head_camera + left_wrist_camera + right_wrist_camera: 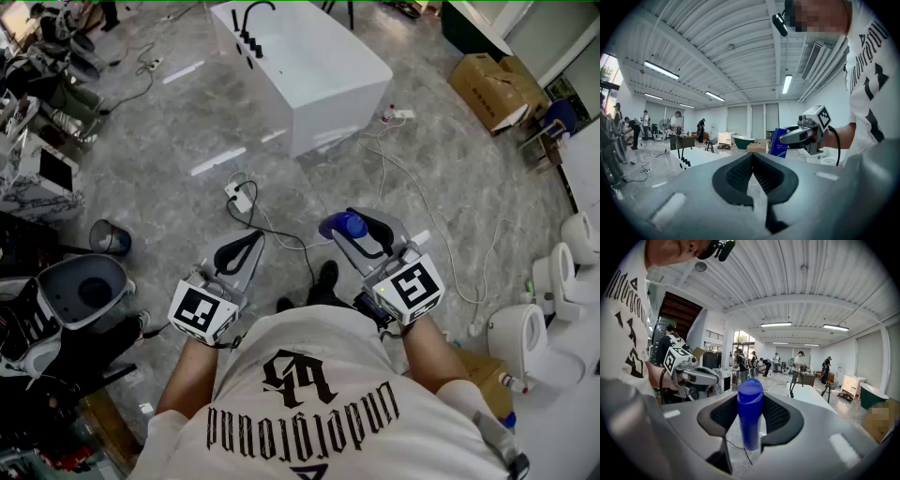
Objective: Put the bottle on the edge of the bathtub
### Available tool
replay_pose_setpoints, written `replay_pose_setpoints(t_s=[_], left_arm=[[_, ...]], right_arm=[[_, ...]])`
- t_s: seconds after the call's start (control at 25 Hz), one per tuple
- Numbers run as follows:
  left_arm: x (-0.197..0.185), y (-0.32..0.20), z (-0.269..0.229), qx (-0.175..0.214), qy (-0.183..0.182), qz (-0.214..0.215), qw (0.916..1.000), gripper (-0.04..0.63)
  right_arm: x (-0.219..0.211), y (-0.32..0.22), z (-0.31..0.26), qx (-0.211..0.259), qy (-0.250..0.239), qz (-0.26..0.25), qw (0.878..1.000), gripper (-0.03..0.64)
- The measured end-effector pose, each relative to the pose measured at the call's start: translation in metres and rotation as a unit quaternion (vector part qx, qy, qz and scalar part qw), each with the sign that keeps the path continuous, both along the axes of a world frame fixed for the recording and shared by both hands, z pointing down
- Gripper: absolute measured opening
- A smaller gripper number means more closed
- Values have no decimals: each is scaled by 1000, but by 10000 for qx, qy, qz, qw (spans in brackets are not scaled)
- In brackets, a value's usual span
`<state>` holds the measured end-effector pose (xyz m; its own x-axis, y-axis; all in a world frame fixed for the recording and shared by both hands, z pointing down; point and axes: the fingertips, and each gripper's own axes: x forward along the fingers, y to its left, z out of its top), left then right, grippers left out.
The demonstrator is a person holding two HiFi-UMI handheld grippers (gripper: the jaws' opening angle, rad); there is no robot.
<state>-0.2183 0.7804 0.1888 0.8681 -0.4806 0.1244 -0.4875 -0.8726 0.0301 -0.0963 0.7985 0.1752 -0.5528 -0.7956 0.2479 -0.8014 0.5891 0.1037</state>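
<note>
Head view facing steeply down, gripper views near-level, forward (close behind their jaws), all sharing the bathtub (333, 117)

One white bathtub (300, 70); below it, one blue bottle (347, 225); two grippers, left gripper (246, 248) and right gripper (361, 232), also below it; one bin (111, 237) to its lower left.

bottle (750, 411): blue plastic, glossy | bathtub (337, 117): white, smooth gloss | floor (169, 159): grey marble-look, polished (light streaks mirrored) | fingers (780, 414): black, ribbed, matt
</note>
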Motion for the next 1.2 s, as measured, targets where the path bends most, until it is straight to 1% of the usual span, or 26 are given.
replay_pose_setpoints(t_s=[0.16,0.36,0.52,0.76,0.96,1.08,1.2], left_arm=[[5,-9,2,-23,18,-41,10000,6],[16,-20,4,-121,-12,-98,9999,6],[33,-35,10,-215,-73,-95,9997,6],[74,-67,23,-226,-187,-71,9995,6],[122,-107,29,-234,-322,-123,9991,6],[147,-135,28,-236,-374,-194,9988,6],[169,-156,26,-262,-328,-330,9986,6]], right_arm=[[8,-8,1,12,40,20,10000,152],[25,-15,4,-2,-23,132,9999,152],[44,-29,12,-83,-86,185,9998,152],[92,-60,19,-86,-171,264,9995,153],[145,-99,23,-123,-278,199,9993,153],[173,-127,22,-78,-243,126,9996,152],[197,-148,21,-40,-254,39,9997,152]])
